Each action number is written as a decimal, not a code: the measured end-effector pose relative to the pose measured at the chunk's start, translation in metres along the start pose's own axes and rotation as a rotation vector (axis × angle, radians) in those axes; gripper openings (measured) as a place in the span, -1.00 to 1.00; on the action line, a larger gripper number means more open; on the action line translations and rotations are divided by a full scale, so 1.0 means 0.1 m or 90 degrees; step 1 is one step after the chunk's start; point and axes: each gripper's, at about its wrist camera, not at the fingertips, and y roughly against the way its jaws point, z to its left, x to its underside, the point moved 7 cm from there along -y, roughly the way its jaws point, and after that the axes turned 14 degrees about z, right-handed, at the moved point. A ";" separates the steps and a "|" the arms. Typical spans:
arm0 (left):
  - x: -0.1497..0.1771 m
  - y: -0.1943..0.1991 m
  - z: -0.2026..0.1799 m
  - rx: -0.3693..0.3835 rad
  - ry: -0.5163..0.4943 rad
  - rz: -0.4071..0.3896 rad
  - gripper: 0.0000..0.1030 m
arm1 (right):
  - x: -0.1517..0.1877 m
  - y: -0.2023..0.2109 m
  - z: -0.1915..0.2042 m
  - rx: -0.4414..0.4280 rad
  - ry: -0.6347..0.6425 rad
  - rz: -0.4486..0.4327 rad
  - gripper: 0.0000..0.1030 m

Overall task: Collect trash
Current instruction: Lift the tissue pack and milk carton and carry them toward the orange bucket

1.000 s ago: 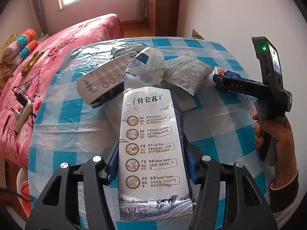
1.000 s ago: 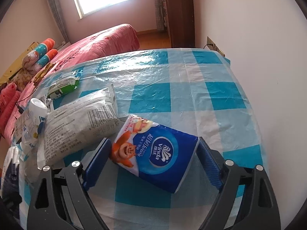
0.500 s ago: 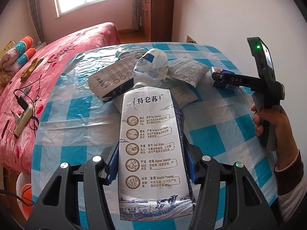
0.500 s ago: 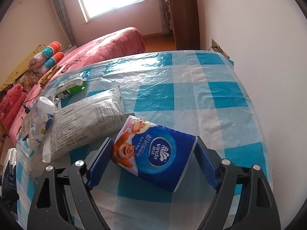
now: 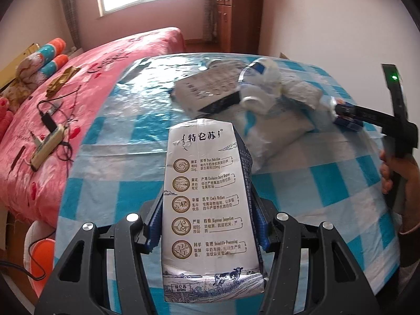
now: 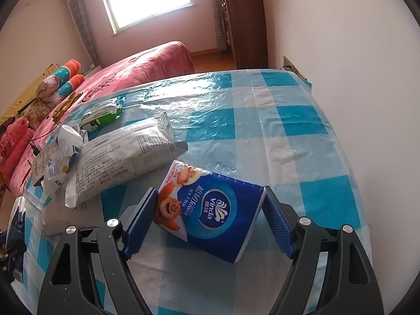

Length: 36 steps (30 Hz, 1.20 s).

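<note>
My left gripper [image 5: 207,225] is shut on a white milk carton [image 5: 207,204] and holds it above the blue checked table [image 5: 110,136]. My right gripper [image 6: 208,218] is shut on a blue Vinda tissue pack [image 6: 212,207], just above the table [image 6: 262,120]. In the left wrist view the right gripper [image 5: 349,115] shows at the far right with the blue pack in it. More trash lies in a heap: a grey wrapper [image 6: 123,157], a crumpled white bag [image 5: 262,84], another white carton [image 5: 210,89], a green and white pack [image 6: 102,113].
A pink bed [image 5: 78,84] with a power strip [image 5: 47,144] and cables runs along the table's left side. A wall [image 6: 354,52] borders the table on the right. A brown cabinet [image 6: 244,26] stands at the back.
Both grippers have risen and pulled back from the heap with their loads. The tissue pack has come up off the table. The left view has swung, so the heap sits further right.
</note>
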 end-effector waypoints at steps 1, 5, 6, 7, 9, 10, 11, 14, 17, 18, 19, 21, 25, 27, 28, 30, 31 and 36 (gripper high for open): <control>0.01 0.00 0.03 -0.003 0.002 -0.002 0.11 | 0.02 0.01 0.02 0.002 0.000 0.000 0.52; 0.01 0.02 0.19 -0.009 0.017 -0.009 0.11 | 0.12 0.04 0.10 0.000 0.000 0.002 0.52; 0.00 0.02 0.23 -0.009 0.021 -0.010 0.11 | 0.15 0.06 0.12 -0.002 0.001 0.003 0.52; 0.00 0.02 0.29 -0.011 0.028 -0.013 0.11 | 0.19 0.07 0.16 -0.003 0.002 0.005 0.51; 0.01 0.03 0.36 -0.015 0.035 -0.015 0.11 | 0.24 0.10 0.23 0.000 0.007 0.006 0.51; 0.01 0.03 0.40 -0.017 0.039 -0.015 0.11 | 0.26 0.12 0.26 0.001 0.009 0.006 0.51; 0.02 0.04 0.45 -0.020 0.044 -0.015 0.11 | 0.30 0.14 0.32 0.000 0.013 0.006 0.51; 0.06 0.06 0.58 -0.029 0.057 -0.017 0.11 | 0.37 0.20 0.47 -0.007 0.022 0.007 0.51; 0.09 0.11 0.73 -0.039 0.067 -0.023 0.11 | 0.45 0.25 0.67 -0.013 0.041 0.010 0.51; 0.10 0.12 0.77 -0.043 0.070 -0.024 0.11 | 0.48 0.26 0.73 -0.013 0.048 0.009 0.51; 0.11 0.14 0.81 -0.047 0.073 -0.026 0.11 | 0.51 0.29 0.82 -0.015 0.058 0.009 0.51; 0.13 0.18 0.92 -0.057 0.081 -0.030 0.11 | 0.56 0.31 0.97 -0.022 0.074 0.011 0.51; 0.18 0.25 1.09 -0.077 0.092 -0.036 0.11 | 0.65 0.38 1.29 -0.036 0.112 0.012 0.51; 0.23 0.29 1.19 -0.085 0.101 -0.040 0.11 | 0.68 0.42 1.43 -0.043 0.129 0.011 0.51; 0.24 0.31 1.23 -0.087 0.105 -0.041 0.11 | 0.71 0.44 1.50 -0.046 0.137 0.011 0.51; 0.30 0.36 1.32 -0.097 0.115 -0.042 0.11 | 0.74 0.48 1.66 -0.054 0.156 0.011 0.51; 0.32 0.38 1.36 -0.102 0.119 -0.043 0.11 | 0.76 0.50 1.73 -0.059 0.165 0.011 0.51; 0.47 0.50 1.59 -0.128 0.137 -0.045 0.11 | 0.86 0.62 2.18 -0.084 0.220 0.007 0.51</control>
